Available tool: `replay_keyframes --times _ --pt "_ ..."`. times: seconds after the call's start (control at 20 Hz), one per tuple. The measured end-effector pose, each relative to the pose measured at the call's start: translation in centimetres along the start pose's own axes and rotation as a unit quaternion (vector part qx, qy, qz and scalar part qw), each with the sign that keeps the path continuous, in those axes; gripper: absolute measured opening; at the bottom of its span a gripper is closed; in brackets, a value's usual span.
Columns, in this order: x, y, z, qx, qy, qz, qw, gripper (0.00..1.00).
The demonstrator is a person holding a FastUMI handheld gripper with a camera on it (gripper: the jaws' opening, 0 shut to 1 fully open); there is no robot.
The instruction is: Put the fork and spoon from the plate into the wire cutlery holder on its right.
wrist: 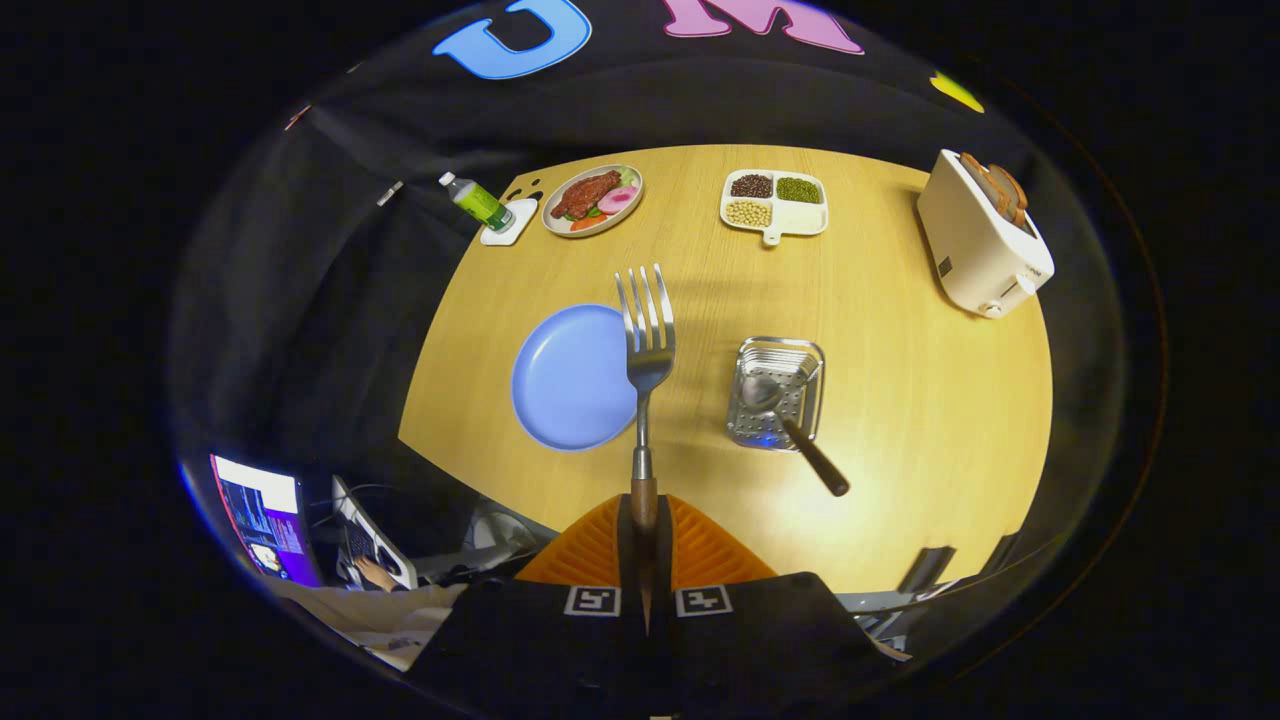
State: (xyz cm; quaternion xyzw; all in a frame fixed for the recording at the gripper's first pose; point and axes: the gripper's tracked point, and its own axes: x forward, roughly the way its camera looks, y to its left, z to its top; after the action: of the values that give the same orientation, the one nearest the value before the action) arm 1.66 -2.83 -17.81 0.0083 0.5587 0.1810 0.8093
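One fork (646, 340) is held in the gripper (644, 525), its brown wooden handle clamped between the two orange jaws, which are closed on it; the tines point forward, away from the jaws, and the fork head hangs above the tabletop (900, 420), overlapping the right rim of the blue plate (570, 378) as seen from the gripper view. The plate lies ahead of the jaws and a little to their left, with nothing on the surface that shows. The spoon (795, 425) stands in the wire cutlery holder (776, 392), bowl down inside the basket and dark handle leaning out over the near rim toward the right; the holder sits on the tabletop to the right of the plate, apart from it. Beyond these, at the far side of the tabletop, a round dish of food (593, 199) lies beside a green bottle (478, 201) resting on a white coaster (508, 225). A white divided tray (775, 205) holding three kinds of beans or grains sits to the right of the dish. A white toaster (982, 238) with slices of bread in its slots stands at the far right corner. Off the tabletop, to the near left, a lit screen (265, 520) and a person's hand (378, 575) at a keyboard are visible.
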Motion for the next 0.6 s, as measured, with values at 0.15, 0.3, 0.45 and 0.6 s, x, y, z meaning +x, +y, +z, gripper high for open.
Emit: replay_keyframes --times 0.15,0.3,0.45,0.6 --pt "-1.0 -2.3 1.0 -0.022 0.044 -0.010 0.999 0.06" --pt "-1.3 -4.4 1.7 -0.038 0.097 -0.017 0.994 0.05" --pt "-0.2 -6.4 1.2 -0.037 0.166 -0.026 0.985 0.05" --pt "1.1 -8.1 1.1 -0.051 0.212 -0.036 0.975 0.06"
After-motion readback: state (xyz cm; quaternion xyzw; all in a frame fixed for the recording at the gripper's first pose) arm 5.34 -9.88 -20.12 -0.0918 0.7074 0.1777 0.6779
